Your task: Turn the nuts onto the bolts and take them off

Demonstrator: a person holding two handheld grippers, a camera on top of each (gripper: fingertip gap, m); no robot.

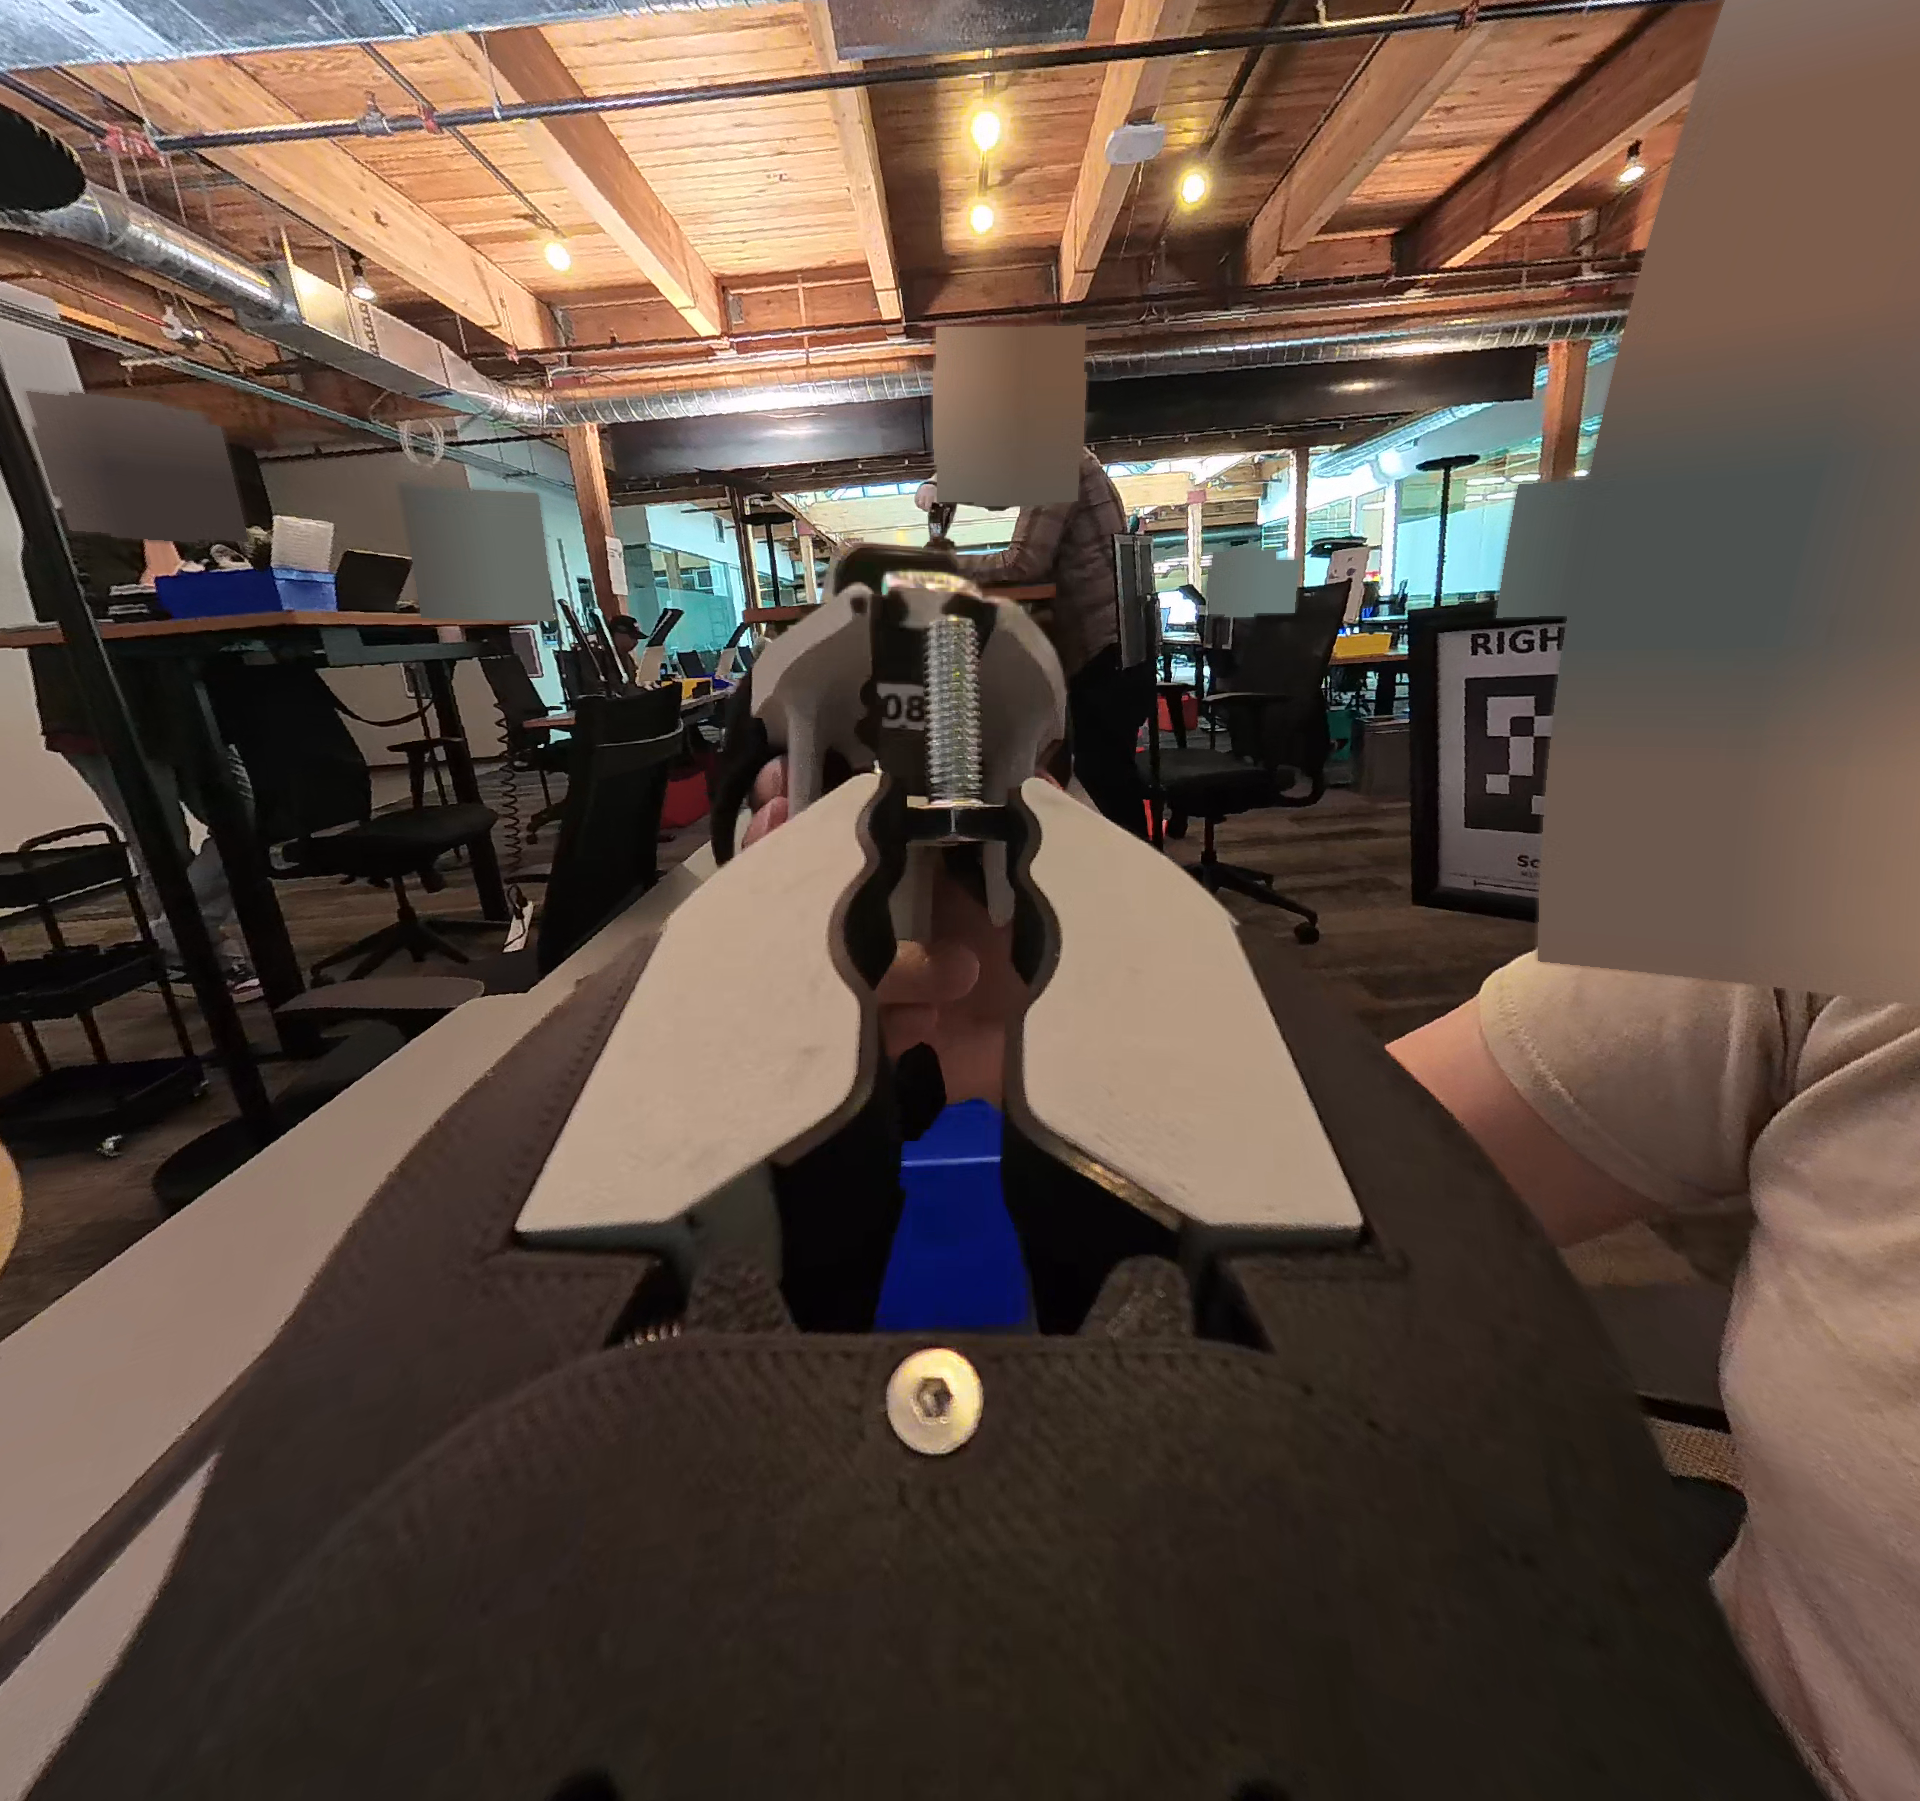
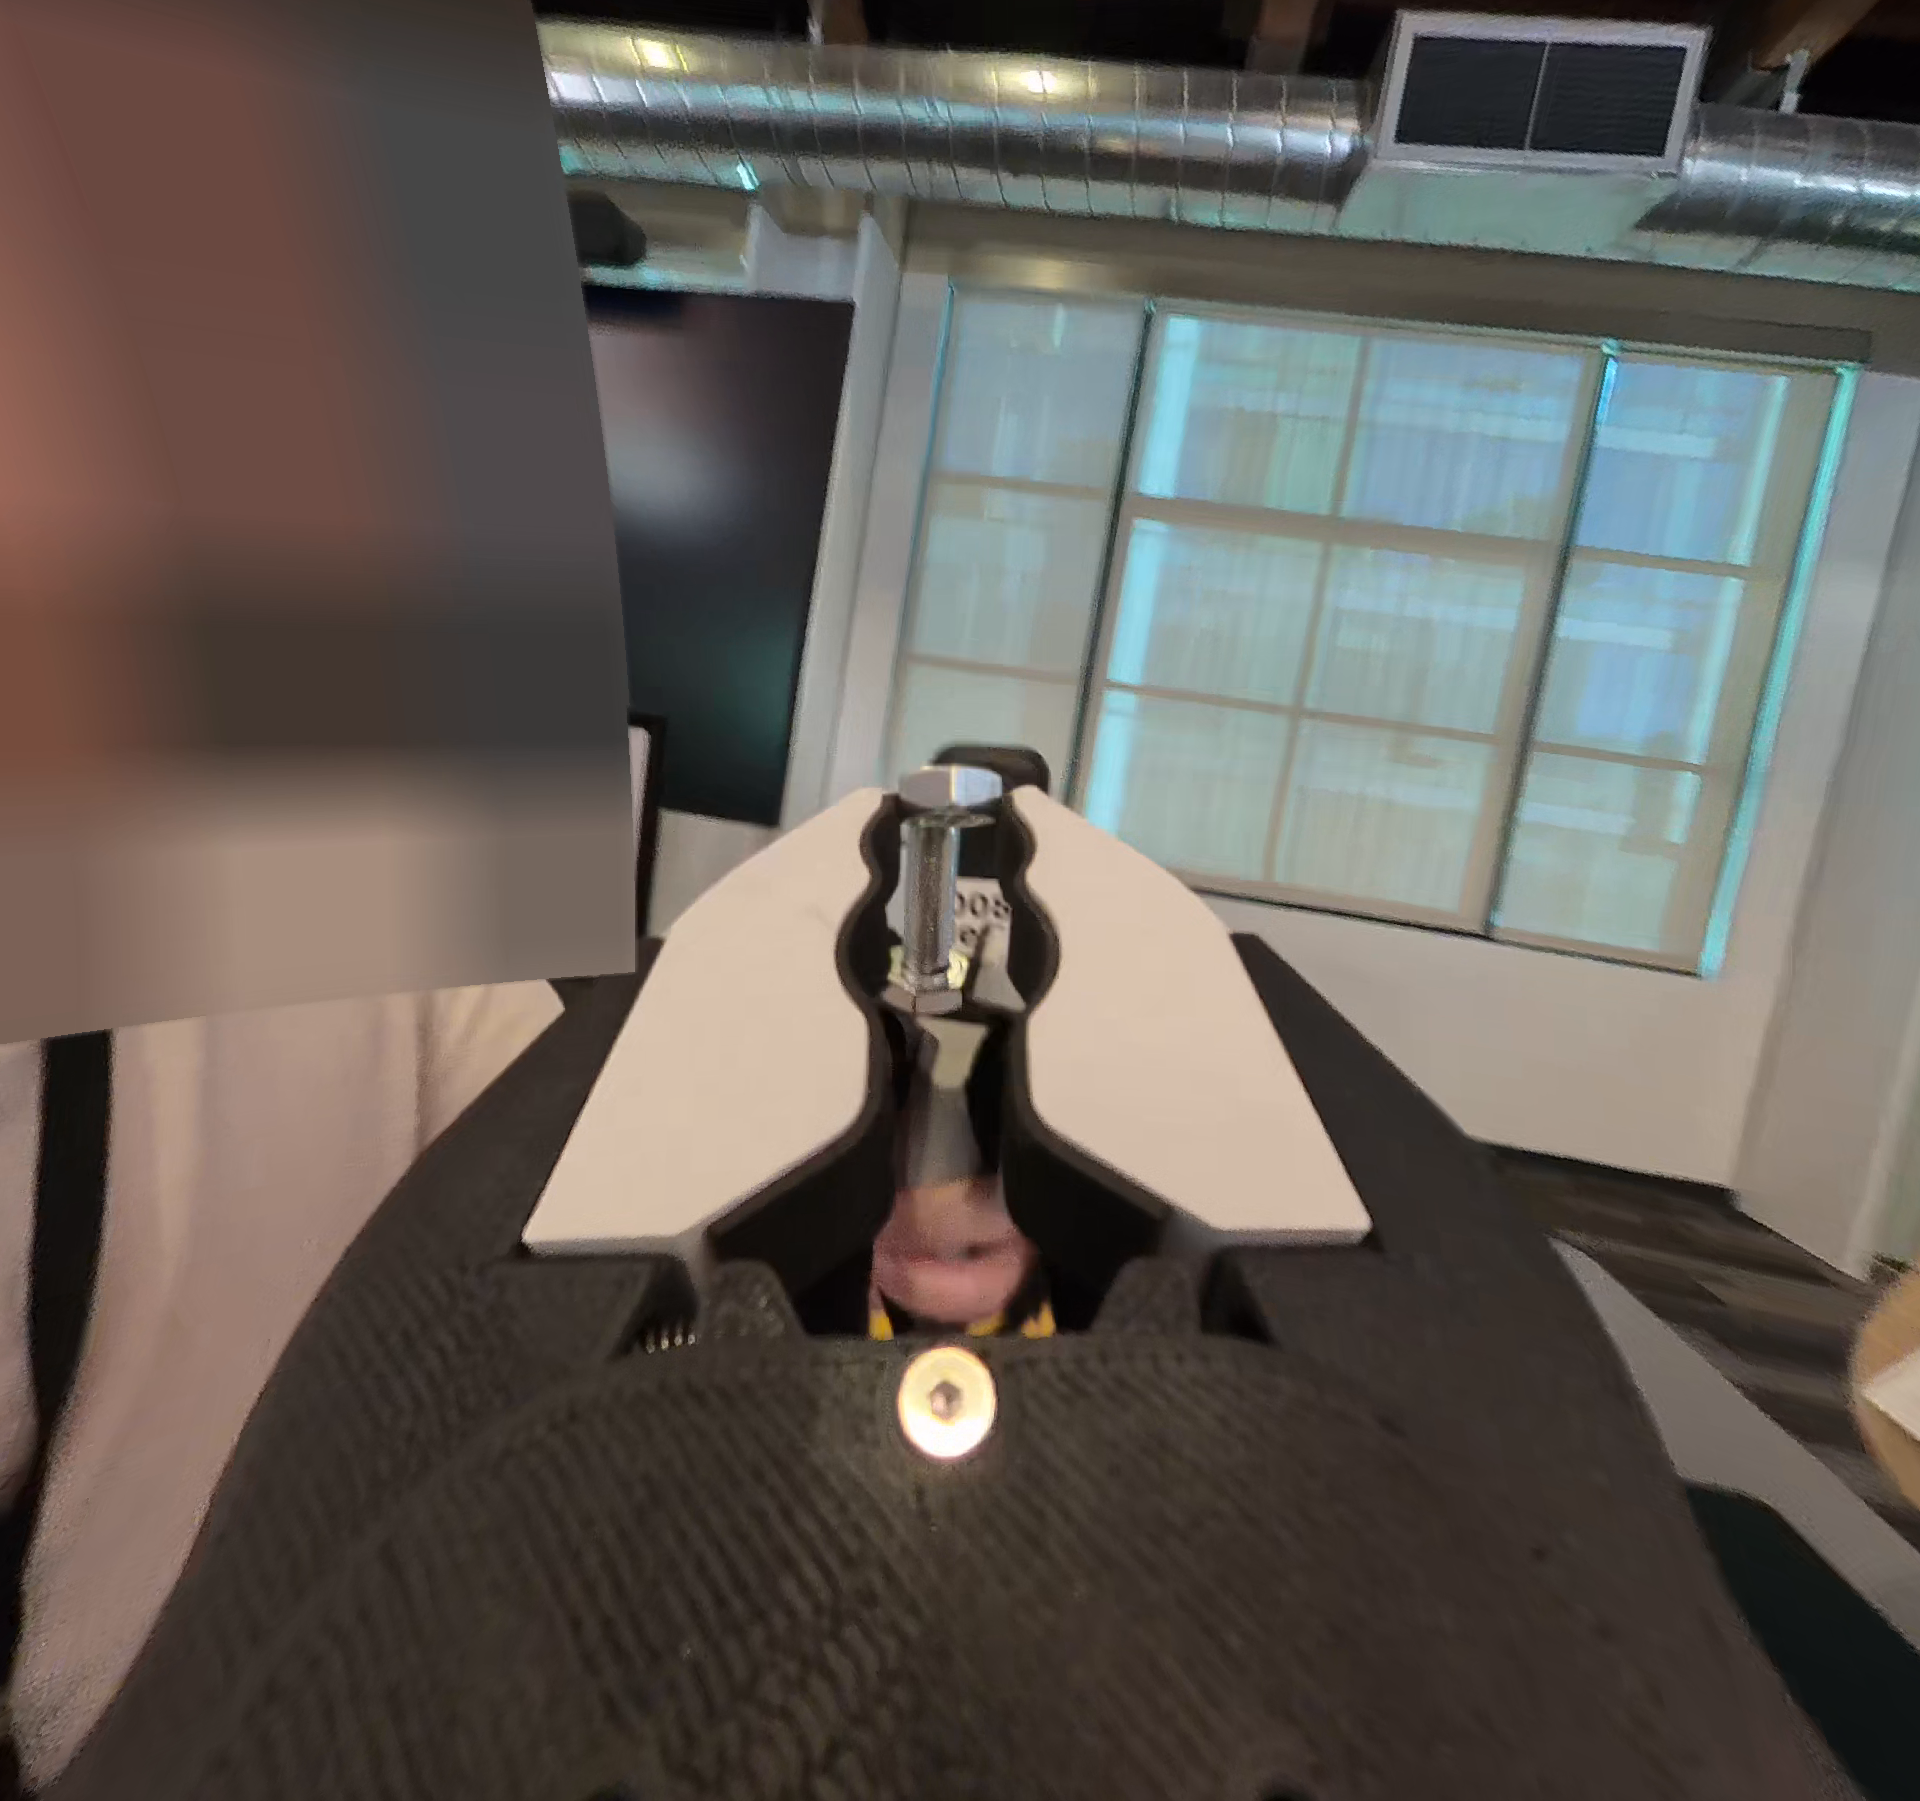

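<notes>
Two hand-held grippers face each other, tip to tip, with one bolt (image 1: 940,702) bridging them in mid-air, well clear of the pale tabletop (image 1: 125,1284) at lower left. The left hand-held gripper (image 1: 951,816) is closed tight on the near hex end. The threaded shank runs straight away from it to the other hex end. The right hand-held gripper (image 2: 951,801) is closed on that far hex end at its very fingertips. In the right wrist view the shank is seen through the gap between the fingers. One hex end should be the bolt head and the other the nut, but I cannot tell which. Both look alike, and the right wrist view is slightly blurred.

Handling, as a judgement:
- Plated steel, so rigid and dense, with no give and nothing fragile.
- The smooth plating will slip against hard plastic fingers.
- Hold on the hex flats, two opposite faces square to the pads, not on the corners or the threads.
- A grip on the threads would roll and would block the nut's travel.
- Both grips sit far out at the tips, so twisting torque could cam a hex out.
- The two axes must stay in line, or the thread binds or cross-threads.
- The part is small, so if dropped it likely bounces and rolls away.
</notes>
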